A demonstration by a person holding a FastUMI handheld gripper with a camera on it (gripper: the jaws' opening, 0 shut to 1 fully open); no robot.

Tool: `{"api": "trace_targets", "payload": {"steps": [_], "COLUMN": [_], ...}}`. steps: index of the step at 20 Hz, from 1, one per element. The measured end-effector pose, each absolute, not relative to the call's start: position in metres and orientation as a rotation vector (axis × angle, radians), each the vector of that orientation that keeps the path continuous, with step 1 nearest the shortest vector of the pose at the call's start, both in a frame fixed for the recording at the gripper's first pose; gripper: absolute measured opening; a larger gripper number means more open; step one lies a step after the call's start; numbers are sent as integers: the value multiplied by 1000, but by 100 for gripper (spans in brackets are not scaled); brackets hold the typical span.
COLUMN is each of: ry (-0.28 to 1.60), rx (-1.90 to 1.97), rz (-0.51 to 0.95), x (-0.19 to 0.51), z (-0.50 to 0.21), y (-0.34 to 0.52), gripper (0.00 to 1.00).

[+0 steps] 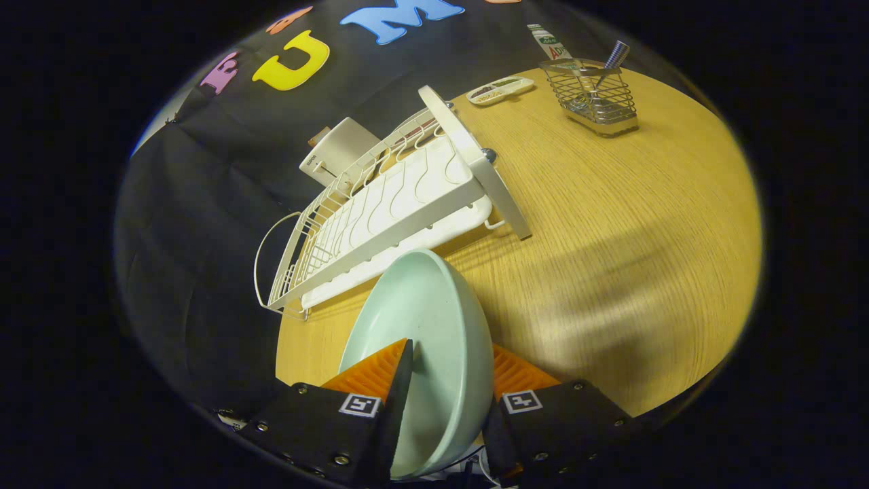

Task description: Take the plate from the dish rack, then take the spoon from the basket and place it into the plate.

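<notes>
Plate [434,339], pale green, pinched on edge by gripper [445,380], out of white dish rack [387,210] just beyond; spoon [614,58] standing in far right wire basket [594,98], transfer to plate outstanding.

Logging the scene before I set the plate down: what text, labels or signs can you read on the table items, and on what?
Nothing reads clearly.
Tube: red print, cut off and blurred.
White box behind the rack: one small dark word, too small to read.
Gripper, shut on the plate: square coded markers, no words.
Rack, basket: no text seen.
</notes>
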State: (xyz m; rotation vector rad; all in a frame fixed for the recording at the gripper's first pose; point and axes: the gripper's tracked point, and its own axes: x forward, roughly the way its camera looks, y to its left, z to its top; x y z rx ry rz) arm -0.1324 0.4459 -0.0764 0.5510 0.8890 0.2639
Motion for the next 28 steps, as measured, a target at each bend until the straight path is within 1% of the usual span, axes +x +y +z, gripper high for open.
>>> {"api": "trace_targets", "payload": {"steps": [3,4,5,9,14,17,21,24,28], "ry": [871,874,869,795,586,491,429,404,382], "rx": [500,463,445,386,372,399,444,496,564], "rz": [177,143,129,85,-2,-90,-212,-302,-388], "x": [-132,-134,-136,-127,-89,-64,-27,-13,8], "z": [-79,-82,-79,-60,5,32,39,37,32], "y": [425,414,407,381,332,294,246,215,188], "gripper": [52,57,65,65,65,65,65,65,65]}}
